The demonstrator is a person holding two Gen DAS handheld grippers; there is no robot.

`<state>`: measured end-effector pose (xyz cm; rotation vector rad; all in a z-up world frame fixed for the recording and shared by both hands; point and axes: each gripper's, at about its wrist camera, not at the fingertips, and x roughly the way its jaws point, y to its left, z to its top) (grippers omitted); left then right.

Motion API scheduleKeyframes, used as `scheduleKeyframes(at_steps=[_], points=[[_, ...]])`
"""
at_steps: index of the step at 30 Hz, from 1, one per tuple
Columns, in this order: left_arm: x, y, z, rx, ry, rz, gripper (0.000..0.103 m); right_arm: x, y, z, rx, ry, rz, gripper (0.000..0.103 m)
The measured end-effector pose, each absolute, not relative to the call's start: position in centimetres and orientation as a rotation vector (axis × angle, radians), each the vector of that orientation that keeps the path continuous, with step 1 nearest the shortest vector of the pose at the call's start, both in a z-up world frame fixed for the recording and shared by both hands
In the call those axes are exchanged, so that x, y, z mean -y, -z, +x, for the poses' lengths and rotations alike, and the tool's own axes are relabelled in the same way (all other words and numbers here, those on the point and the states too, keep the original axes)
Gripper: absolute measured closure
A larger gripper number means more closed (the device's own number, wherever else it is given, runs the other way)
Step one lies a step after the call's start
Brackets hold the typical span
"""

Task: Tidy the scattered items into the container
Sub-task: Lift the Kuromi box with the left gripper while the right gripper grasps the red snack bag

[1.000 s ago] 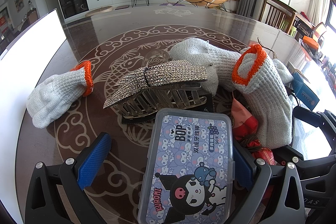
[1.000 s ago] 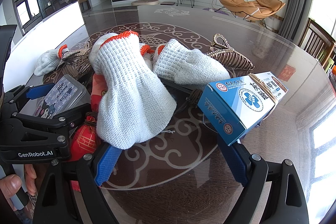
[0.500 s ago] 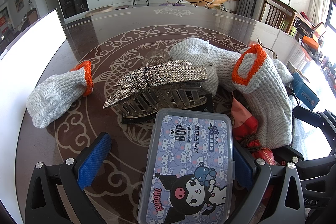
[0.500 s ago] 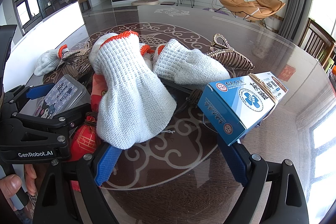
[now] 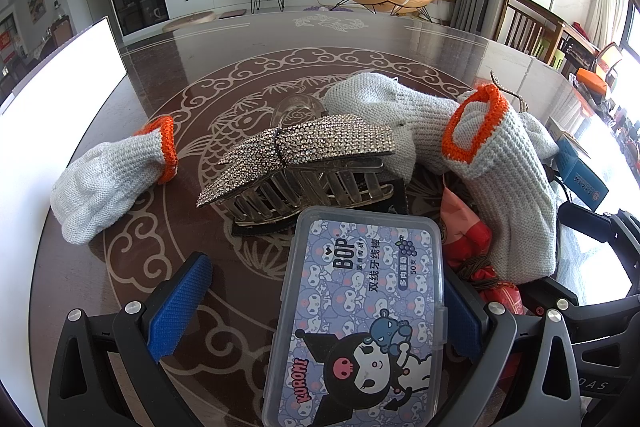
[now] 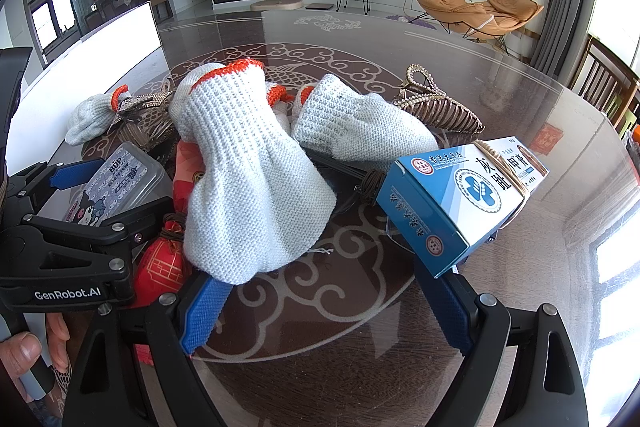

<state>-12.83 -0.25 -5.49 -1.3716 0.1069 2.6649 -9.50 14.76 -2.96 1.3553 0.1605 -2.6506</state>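
left gripper is spread wide, blue pads well apart; the floss pick box sits between the fingers, right side against the right pad, left pad not touching it, so nothing is clamped. box is flat on the table, lid up, cartoon print. just past it the rhinestone hair clip rests on a dark card, touching the box's far edge or just short of it, cannot tell. a glove with orange cuff lies alone to the left, apart from the pile. right of the clip, a second glove stands cuff up, leaning over a red pouch. right gripper is also spread wide, not gripping anything; that same standing glove drapes onto its left pad, and the blue medicine box, tilted with a string around it, sits just above the right pad. whether the box touches the pad, cannot tell. another glove lies behind, and a gold hair clip further back on the table. a hand shows at lower left in the right wrist view, holding the left gripper's handle. no container identifiable in either view.
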Motion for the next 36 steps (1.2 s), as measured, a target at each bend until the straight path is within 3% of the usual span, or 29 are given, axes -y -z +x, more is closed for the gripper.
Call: scheduleKeyframes(at_steps=[10,15,20,23,27,30,32,36], points=[[1.0,5.2,-11.9,-0.095,-2.64,-1.46,0.0,-14.7,3.0,-9.5,-0.158,2.651,1.355,0.013],[6.1,4.6,-7.6,0.218,-2.657,-1.345,0.0,-14.5,2.9,-9.5,-0.159,2.65,1.357,0.013],[8.2,4.6,-6.7,0.293,-2.684,-1.322,0.0,-14.5,2.9,-9.5,-0.157,2.651,1.356,0.013],[7.7,4.5,-6.6,0.244,-2.687,-1.322,0.0,-14.5,2.9,-9.5,-0.156,2.651,1.355,0.013],[6.6,3.7,-6.4,0.001,-2.693,-1.305,0.0,-14.6,2.5,-9.3,-0.208,2.533,1.381,0.013],[6.6,2.8,-6.4,-0.113,-2.705,-1.255,0.0,-16.9,2.0,-8.5,-0.021,2.545,1.38,0.014],[7.1,2.8,-6.9,-0.087,-2.671,-1.264,0.0,-18.7,1.2,-7.4,0.187,2.535,1.373,0.014],[7.0,3.7,-7.2,-0.089,-2.612,-1.281,0.0,-21.2,-1.8,-3.6,0.432,2.496,1.225,0.014]])
